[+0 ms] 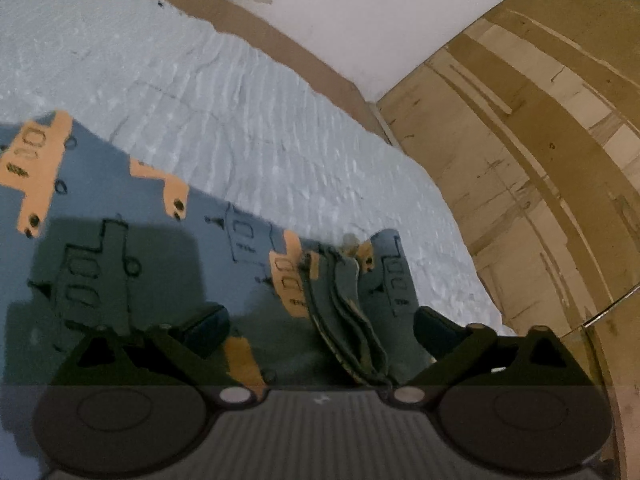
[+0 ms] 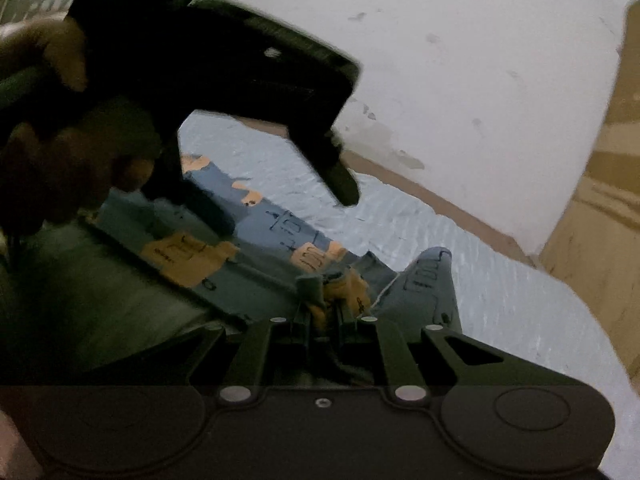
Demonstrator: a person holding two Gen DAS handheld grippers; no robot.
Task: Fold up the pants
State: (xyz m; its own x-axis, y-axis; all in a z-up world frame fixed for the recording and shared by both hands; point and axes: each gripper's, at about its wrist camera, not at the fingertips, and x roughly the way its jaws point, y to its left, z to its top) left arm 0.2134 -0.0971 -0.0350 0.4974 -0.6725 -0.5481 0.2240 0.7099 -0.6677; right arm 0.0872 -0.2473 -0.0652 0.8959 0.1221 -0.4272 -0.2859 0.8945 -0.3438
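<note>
The blue patterned pants (image 1: 120, 264) are lying flat on the pale textured bed cover (image 1: 248, 112), cuffs bunched toward the far edge by the wooden wardrobe (image 1: 540, 168). The left gripper (image 1: 320, 332) is hovering over the fabric, fingers (image 1: 208, 328) spread wide and gripping nothing. The right gripper (image 2: 324, 320) is pinching a bunched fold of pants, fingers nearly together.

Pants (image 1: 120, 208) cut off at left edge, left claw (image 2: 280, 200) motion-blurred, hiding pants behind it, hand (image 2: 60, 152) blurred
</note>
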